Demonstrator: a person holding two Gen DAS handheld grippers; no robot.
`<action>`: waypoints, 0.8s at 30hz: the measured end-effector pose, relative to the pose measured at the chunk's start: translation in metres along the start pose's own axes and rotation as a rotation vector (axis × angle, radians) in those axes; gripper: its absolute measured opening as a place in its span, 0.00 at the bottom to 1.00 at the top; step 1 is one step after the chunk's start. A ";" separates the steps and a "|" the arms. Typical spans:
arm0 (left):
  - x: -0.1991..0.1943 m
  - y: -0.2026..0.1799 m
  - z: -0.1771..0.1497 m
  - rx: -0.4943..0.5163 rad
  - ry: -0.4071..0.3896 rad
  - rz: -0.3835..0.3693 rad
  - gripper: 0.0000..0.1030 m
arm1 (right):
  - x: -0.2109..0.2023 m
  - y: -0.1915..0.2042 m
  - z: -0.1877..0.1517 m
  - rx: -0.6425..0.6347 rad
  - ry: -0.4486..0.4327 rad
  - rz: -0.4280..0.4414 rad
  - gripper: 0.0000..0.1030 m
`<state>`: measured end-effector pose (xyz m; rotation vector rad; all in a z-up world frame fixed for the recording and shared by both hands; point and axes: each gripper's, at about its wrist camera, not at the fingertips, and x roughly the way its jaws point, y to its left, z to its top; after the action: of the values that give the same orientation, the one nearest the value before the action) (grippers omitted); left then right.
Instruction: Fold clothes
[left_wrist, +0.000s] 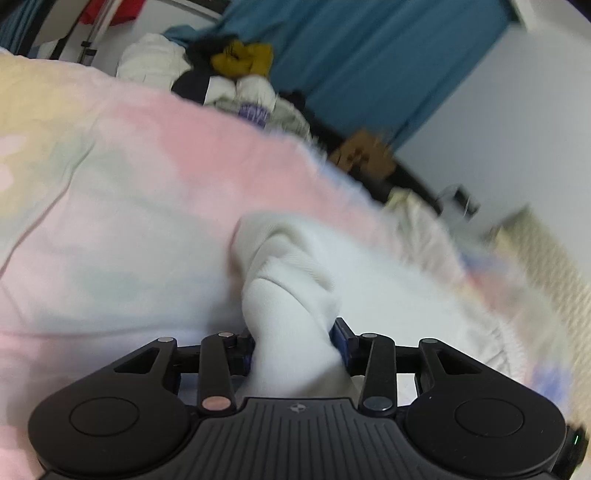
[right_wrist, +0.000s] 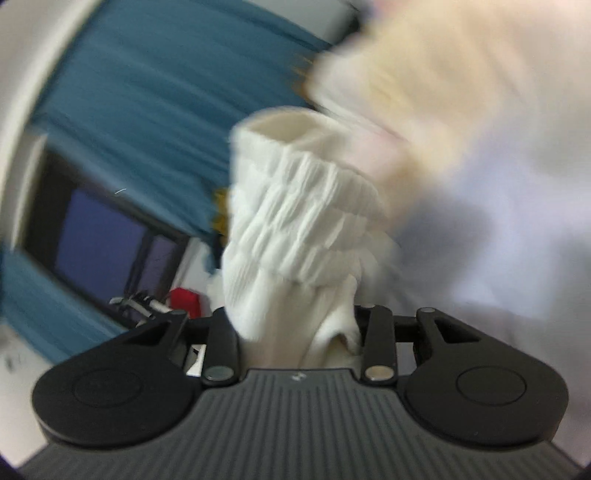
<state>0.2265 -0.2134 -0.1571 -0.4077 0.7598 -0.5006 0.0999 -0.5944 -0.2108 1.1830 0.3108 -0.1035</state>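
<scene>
A white garment (left_wrist: 291, 280) lies bunched on the pastel bedspread (left_wrist: 122, 177), and my left gripper (left_wrist: 293, 345) is shut on a fold of it; the blue pads are mostly buried in the cloth. In the right wrist view the same white fabric shows a ribbed, scrunched cuff (right_wrist: 295, 206) with its open end pointing up. My right gripper (right_wrist: 295, 332) is shut on the cloth just below that cuff, fingers hidden by fabric. Both views are motion-blurred.
A heap of unfolded clothes (left_wrist: 229, 77), white, dark and mustard, sits at the far side of the bed. A blue curtain (left_wrist: 369, 55) hangs behind, beside a dark window (right_wrist: 99, 236). A brown box (left_wrist: 364, 151) lies by the bed's far edge.
</scene>
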 end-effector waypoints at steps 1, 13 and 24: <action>0.004 0.001 -0.002 0.013 0.016 0.004 0.43 | 0.002 -0.010 -0.001 0.045 0.020 -0.021 0.41; -0.072 -0.022 0.007 0.178 0.081 0.074 0.54 | -0.011 -0.014 -0.008 0.129 0.038 -0.090 0.55; -0.210 -0.086 -0.003 0.476 -0.089 0.081 0.83 | -0.100 0.062 -0.028 -0.111 -0.160 -0.306 0.84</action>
<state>0.0700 -0.1647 0.0001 0.0443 0.5458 -0.5642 0.0139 -0.5531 -0.1361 1.0036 0.3496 -0.4405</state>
